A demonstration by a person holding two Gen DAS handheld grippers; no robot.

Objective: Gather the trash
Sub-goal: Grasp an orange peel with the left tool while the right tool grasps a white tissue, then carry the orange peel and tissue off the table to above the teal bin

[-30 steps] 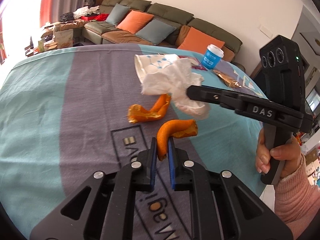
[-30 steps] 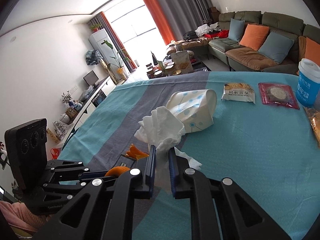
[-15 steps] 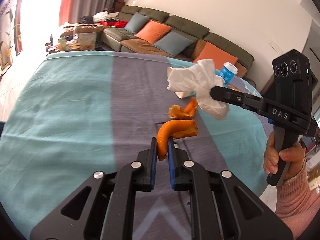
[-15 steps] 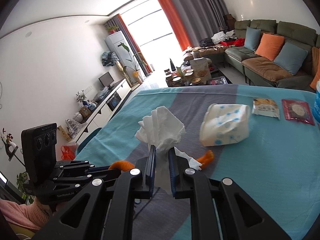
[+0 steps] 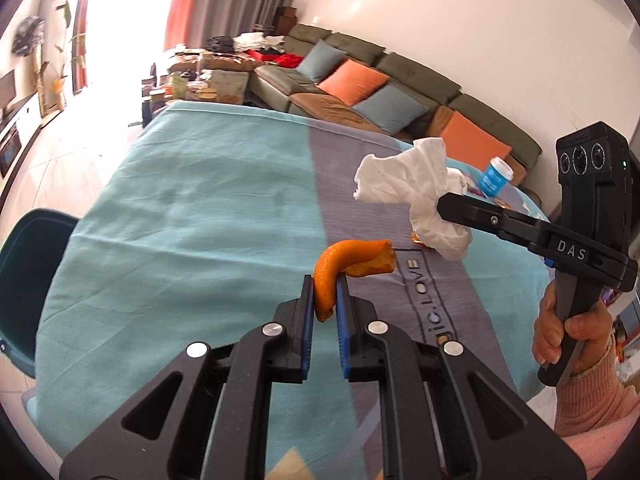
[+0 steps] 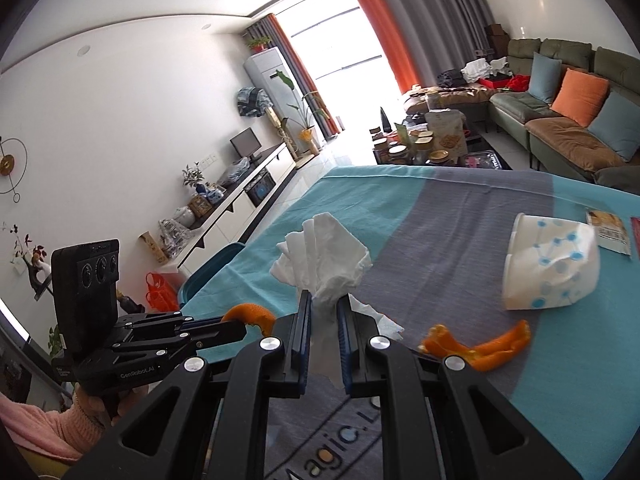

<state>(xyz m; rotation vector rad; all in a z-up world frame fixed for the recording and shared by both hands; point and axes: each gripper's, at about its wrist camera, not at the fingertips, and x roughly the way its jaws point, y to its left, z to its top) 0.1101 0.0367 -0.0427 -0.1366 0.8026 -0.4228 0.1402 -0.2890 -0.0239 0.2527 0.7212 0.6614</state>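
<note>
At the lower centre of the left wrist view, the left gripper is clamped on one curled strip of orange peel, which rises from between the blue pads and bends to the right, clear of the tablecloth. To the right in the same view, the right gripper is closed on a crumpled white tissue, held up above the cloth; a hand in a pink knitted sleeve grips its handle at the right edge.

From the right wrist view, the tissue bunches up from between the pads at the middle of the frame, and the left gripper reaches in from the lower left with its peel.

Counted on the cloth: one more piece of orange peel, lying flat at the lower right of the right wrist view; one crushed white paper cup with blue dots, on its side at the right, its mouth toward the left, with nothing visible inside it; one snack packet beyond it, and the red edge of another packet at the frame's right border. In the left wrist view one blue cup with a white lid stands upright at the far right of the table.

A teal chair sits at the table's left side. One long green sofa with orange and blue cushions fills the upper right.
</note>
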